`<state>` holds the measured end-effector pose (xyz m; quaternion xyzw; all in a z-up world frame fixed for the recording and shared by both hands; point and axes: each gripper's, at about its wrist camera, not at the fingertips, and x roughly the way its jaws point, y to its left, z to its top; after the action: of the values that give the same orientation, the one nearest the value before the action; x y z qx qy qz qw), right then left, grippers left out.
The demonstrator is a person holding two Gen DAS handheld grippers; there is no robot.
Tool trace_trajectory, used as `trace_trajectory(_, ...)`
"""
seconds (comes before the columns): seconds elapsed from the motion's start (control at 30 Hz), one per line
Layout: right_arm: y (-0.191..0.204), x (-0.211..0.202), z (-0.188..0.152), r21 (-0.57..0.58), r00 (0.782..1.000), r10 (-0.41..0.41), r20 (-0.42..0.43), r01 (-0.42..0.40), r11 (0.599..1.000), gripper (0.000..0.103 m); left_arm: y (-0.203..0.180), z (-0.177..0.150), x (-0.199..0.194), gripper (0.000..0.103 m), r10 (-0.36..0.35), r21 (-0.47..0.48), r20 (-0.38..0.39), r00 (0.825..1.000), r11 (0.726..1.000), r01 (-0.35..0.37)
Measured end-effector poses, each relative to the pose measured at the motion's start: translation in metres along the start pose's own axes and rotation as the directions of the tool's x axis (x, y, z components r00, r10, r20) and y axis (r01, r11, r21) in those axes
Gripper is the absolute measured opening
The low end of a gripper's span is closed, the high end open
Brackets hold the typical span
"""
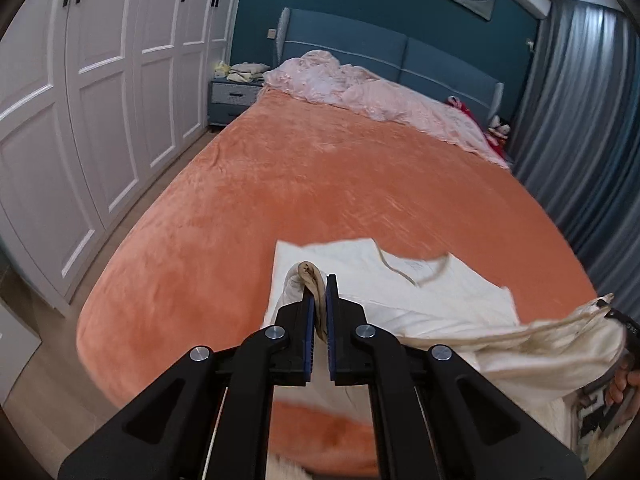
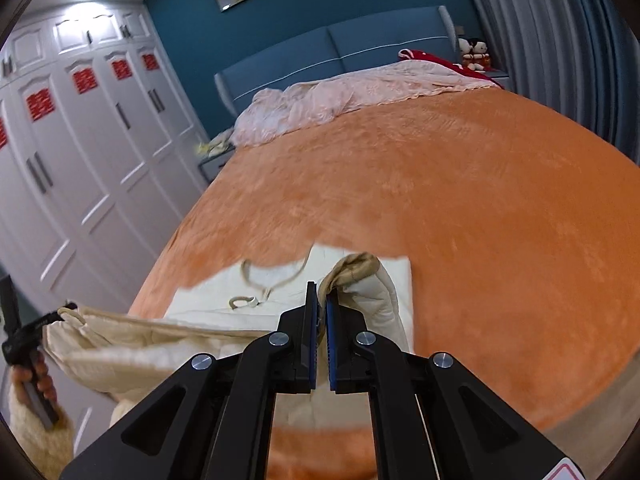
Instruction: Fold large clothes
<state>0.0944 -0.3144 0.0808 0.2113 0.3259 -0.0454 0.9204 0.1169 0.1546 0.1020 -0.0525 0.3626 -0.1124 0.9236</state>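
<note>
A cream garment (image 1: 420, 292) with tan trim lies partly folded on the near end of the orange bed (image 1: 320, 184). My left gripper (image 1: 319, 280) is shut on a bunched tan-edged corner of it, lifted off the bed. In the right wrist view my right gripper (image 2: 321, 290) is shut on another tan-edged corner of the garment (image 2: 360, 276). The cloth hangs stretched between both grippers. The right gripper (image 1: 612, 312) shows at the left view's right edge, and the left gripper (image 2: 24, 336) with a hand at the right view's left edge. A drawstring (image 2: 256, 280) lies on the flat part.
A crumpled pink quilt (image 1: 360, 88) lies along the blue headboard (image 1: 380, 52). White wardrobes (image 1: 80, 120) line the left wall beside a nightstand (image 1: 234, 100). Grey curtains (image 1: 580, 120) hang on the right. Red items and soft toys (image 2: 474, 54) sit by the headboard.
</note>
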Motion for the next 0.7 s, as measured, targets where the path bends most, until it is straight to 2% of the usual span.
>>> trace_trajectory(0.13,-0.008,0.053,0.013,0.038,1.000,-0.020,0.006,0.020,0.999,0.004,-0.006,0.011,0.055,0.006,0.080,0.023,-0.008,0.997,0.997,-0.080)
trace_trajectory(0.3,-0.019,0.096,0.015,0.091,1.000,-0.017,0.007,0.016,0.996,0.012,0.007,0.016,0.119,0.013,0.107,-0.046,-0.056,0.993,0.993,-0.110)
trace_trajectory(0.37,-0.020,0.099,0.014,0.111,1.000,-0.012,0.026,0.009,0.994,0.018,0.011,0.016,0.132,0.028,0.125,-0.058,-0.052,0.991,0.990,-0.127)
trace_trajectory(0.4,-0.022,0.097,0.013,0.117,0.999,-0.013,0.045,0.008,0.993,0.025,0.011,0.018,0.133,0.046,0.153,-0.046,-0.030,0.988,0.987,-0.154)
trace_trajectory(0.43,-0.022,0.094,0.013,0.118,0.997,-0.022,0.072,0.014,0.993,0.038,0.011,0.020,0.131,0.061,0.170,-0.031,0.003,0.985,0.985,-0.170)
trace_trajectory(0.5,-0.023,0.091,0.014,0.110,0.993,-0.040,0.108,0.028,0.994,0.052,0.010,0.022,0.126,0.077,0.167,-0.016,0.041,0.985,0.986,-0.166)
trace_trajectory(0.53,-0.023,0.092,0.015,0.101,0.993,-0.047,0.112,0.036,0.994,0.054,0.009,0.023,0.126,0.082,0.150,-0.012,0.039,0.988,0.989,-0.150)
trace_trajectory(0.63,-0.026,0.105,0.012,0.076,0.993,-0.090,0.083,0.083,0.994,0.055,0.009,0.025,0.139,0.082,0.125,0.007,-0.014,0.992,0.992,-0.125)
trace_trajectory(0.7,-0.033,0.119,0.009,0.075,0.993,-0.110,0.047,0.106,0.991,0.058,0.010,0.022,0.154,0.083,0.101,0.006,-0.065,0.993,0.995,-0.101)
